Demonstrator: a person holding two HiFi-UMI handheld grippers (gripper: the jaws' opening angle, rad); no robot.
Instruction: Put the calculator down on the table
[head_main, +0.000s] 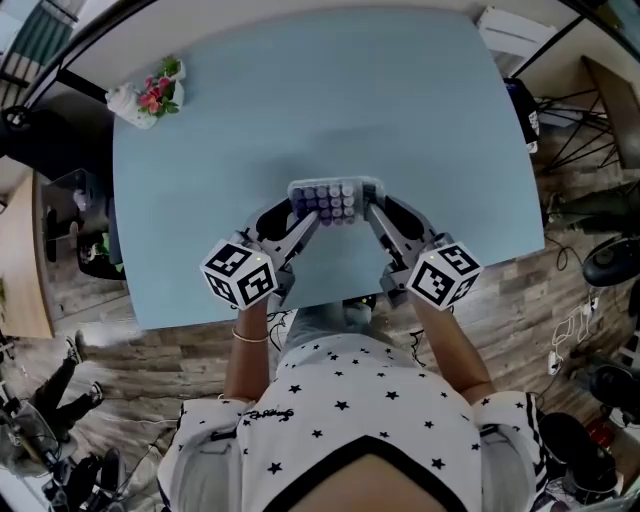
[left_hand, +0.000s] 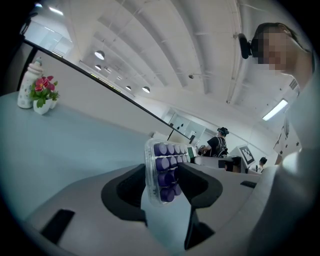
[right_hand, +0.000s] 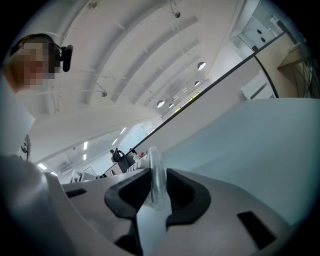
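A calculator (head_main: 335, 200) with purple keys in a clear case hangs over the near middle of the light-blue table (head_main: 420, 110). My left gripper (head_main: 306, 214) is shut on its left end and my right gripper (head_main: 372, 212) is shut on its right end. In the left gripper view the calculator (left_hand: 165, 170) stands on edge between the dark pads, keys facing right, and the left gripper (left_hand: 162, 186) closes around it. In the right gripper view only the calculator's thin clear rim (right_hand: 156, 180) shows, pinched inside the right gripper (right_hand: 157, 194). Whether it touches the table I cannot tell.
A small pot of red flowers beside a white bottle (head_main: 150, 93) stands at the table's far left corner, also in the left gripper view as the flower pot (left_hand: 43, 95). A white box (head_main: 515, 30) lies beyond the far right corner. Black stands and cables (head_main: 580, 140) fill the floor at right.
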